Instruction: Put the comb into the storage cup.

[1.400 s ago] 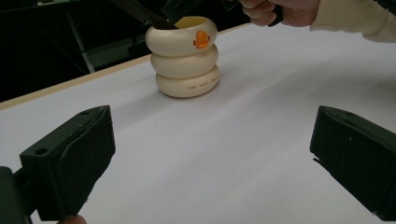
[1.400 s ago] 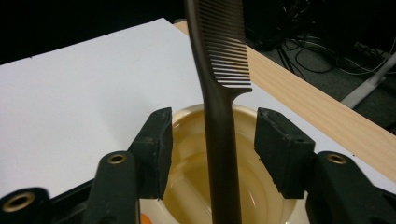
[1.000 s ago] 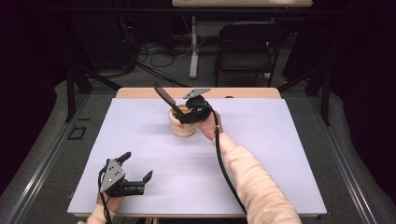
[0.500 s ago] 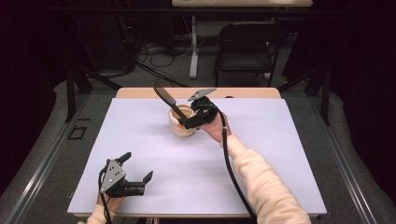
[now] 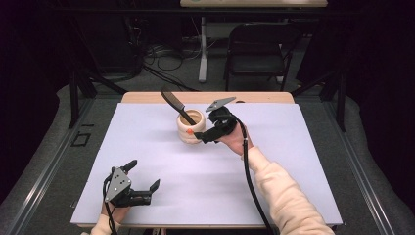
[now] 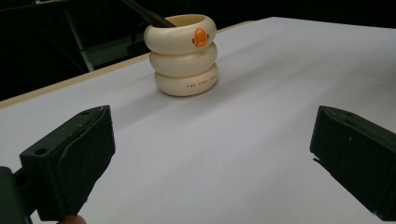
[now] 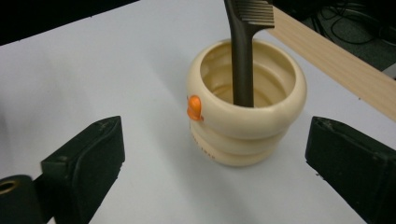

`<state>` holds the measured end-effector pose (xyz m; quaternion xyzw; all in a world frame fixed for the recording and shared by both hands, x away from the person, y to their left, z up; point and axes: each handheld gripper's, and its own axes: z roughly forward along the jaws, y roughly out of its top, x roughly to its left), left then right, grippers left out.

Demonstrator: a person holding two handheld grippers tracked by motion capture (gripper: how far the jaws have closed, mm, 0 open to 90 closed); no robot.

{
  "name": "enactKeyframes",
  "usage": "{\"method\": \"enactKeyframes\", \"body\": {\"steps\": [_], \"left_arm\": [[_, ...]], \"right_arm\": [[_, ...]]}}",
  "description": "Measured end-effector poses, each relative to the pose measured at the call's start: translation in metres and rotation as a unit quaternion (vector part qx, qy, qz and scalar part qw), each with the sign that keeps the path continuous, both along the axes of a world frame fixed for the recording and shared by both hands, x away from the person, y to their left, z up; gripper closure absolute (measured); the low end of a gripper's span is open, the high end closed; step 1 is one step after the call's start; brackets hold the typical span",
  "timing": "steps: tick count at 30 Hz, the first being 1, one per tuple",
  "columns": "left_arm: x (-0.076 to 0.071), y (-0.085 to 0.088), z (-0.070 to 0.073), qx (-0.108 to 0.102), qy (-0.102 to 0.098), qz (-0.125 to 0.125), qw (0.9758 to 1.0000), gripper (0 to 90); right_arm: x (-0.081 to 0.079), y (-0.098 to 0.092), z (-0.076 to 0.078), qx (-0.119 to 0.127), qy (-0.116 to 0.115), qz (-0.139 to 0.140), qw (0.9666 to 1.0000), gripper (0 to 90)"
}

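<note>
The surface (image 5: 293,161), covered by a pale sheet, carries one item near its far middle: a cream ringed cup (image 5: 190,128) with an orange mark, standing upright. A dark comb (image 5: 177,105) stands in it handle down, leaning against the rim with its toothed end up and tilted toward the far left in the high view. The right tool (image 5: 207,135) sits just beside the cup on its right; its jaws have just been opening and now stand wide, with nothing between the pads. In the right gripper view the cup (image 7: 245,107) lies ahead of the jaws and between their lines, apart from both, and the comb (image 7: 243,51) rises from it. The left tool (image 5: 142,178) rests near the front left corner, well apart from the cup, jaws spread wide and empty; the left gripper view shows the cup (image 6: 184,56) far ahead. The placing looks done, so the risk lies in pulling away. The right tool is close enough that a sideways sweep could clip the cup and tip or slide it, since it looks light. The comb leans freely, so a knock to its top or a snag of the trailing cable could lever it out or topple the cup.
</note>
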<state>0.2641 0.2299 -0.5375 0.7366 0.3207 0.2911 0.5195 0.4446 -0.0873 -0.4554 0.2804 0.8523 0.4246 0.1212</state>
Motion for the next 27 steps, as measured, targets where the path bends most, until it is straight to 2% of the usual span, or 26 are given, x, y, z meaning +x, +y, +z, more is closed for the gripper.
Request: {"method": "enactKeyframes", "body": {"steps": [7,20,27], "left_arm": [[0.0,-0.001,0.0,0.003,0.0,-0.001,1.0,0.0],[0.001,0.0,-0.001,0.003,0.001,0.001,1.0,0.1],[0.001,0.0,-0.001,0.003,0.001,0.001,1.0,0.1]], "right_arm": [[-0.01,-0.017,-0.004,0.001,0.011,-0.003,0.9999,0.6],[-0.033,-0.039,-0.011,-0.005,0.009,0.001,0.9999,0.0],[-0.044,-0.048,-0.02,-0.014,0.009,-0.001,0.9999,0.0]]}}
